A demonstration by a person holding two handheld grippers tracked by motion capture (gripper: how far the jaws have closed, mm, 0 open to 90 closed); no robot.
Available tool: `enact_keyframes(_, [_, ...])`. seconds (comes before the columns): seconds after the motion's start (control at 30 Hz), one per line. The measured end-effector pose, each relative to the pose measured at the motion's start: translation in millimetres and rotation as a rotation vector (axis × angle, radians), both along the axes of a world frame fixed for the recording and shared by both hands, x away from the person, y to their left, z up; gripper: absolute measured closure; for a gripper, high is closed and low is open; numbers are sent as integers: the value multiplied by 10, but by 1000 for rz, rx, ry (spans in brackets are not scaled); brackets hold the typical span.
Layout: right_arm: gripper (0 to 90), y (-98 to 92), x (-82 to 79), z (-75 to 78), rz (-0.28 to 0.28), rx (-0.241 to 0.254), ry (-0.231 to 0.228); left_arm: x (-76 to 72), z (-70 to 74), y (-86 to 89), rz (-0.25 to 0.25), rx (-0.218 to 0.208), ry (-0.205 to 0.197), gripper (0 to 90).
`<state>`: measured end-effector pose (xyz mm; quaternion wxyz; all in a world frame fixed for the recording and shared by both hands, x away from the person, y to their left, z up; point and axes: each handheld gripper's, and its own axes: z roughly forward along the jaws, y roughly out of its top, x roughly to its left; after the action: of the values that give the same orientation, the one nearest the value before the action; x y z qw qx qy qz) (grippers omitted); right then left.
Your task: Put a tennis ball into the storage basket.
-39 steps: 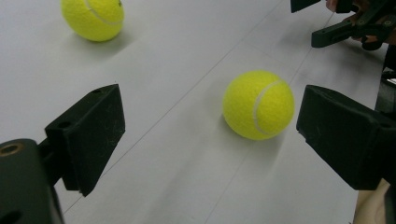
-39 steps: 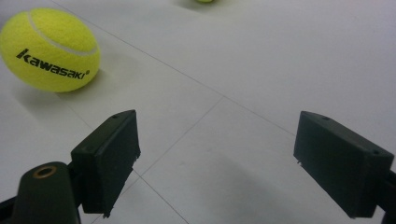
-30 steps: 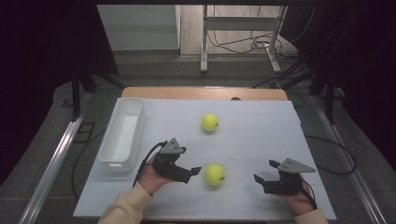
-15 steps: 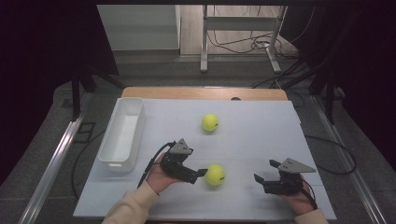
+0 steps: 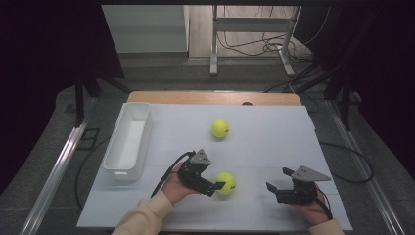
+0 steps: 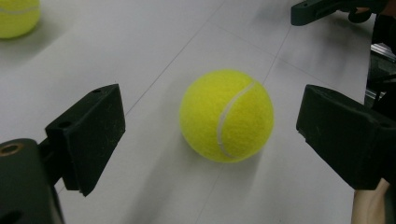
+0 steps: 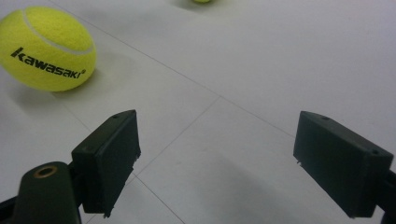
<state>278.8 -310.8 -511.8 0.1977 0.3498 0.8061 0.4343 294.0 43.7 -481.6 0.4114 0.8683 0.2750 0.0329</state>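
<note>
Our left tool (image 5: 216, 185) is open, its jaws spread wide with the near ball (image 6: 227, 115) sitting between them, apart from both pads. In the high view that ball (image 5: 226, 182) lies on the desk (image 5: 274, 142) just beyond the tool's tip. To do this step well, we judge that we should ease the tool forward until the ball's widest part sits level with the pads, keep the jaws low to the desk, and close slowly and evenly, since a round ball on a smooth top will roll away if one pad meets it first.

Our right tool (image 5: 277, 187) is open too and holds nothing; it rests well to the right of the near ball, and its own view shows that ball (image 7: 46, 49) off to one side with black lettering on it. A second ball (image 5: 220, 128) lies farther back from the near ball. A white bin (image 5: 128, 140) stands well to the left of it.

The desk is pale and smooth with faint seams. Around it the room is dark, with cables (image 5: 254, 46) on the floor beyond.
</note>
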Motion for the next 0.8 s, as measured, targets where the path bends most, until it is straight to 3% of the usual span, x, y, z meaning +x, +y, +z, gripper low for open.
enact_keyframes(0.8, [152, -3, -1, -2, -1, -2, 0, 90, -199, -324, -64, 71, 53, 77])
